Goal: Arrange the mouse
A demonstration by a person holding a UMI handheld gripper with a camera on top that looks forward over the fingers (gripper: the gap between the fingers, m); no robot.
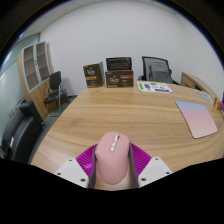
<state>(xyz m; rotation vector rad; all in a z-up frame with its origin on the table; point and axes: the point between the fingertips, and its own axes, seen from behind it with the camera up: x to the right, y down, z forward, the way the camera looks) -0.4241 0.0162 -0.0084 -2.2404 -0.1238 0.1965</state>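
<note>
Between the two fingers sits a smooth, rounded pink mouse with a small wheel on top. The gripper is closed on it, with a purple pad pressing each side. Beyond it spreads a big curved wooden table. A flat pink mouse pad lies far off on the table.
</note>
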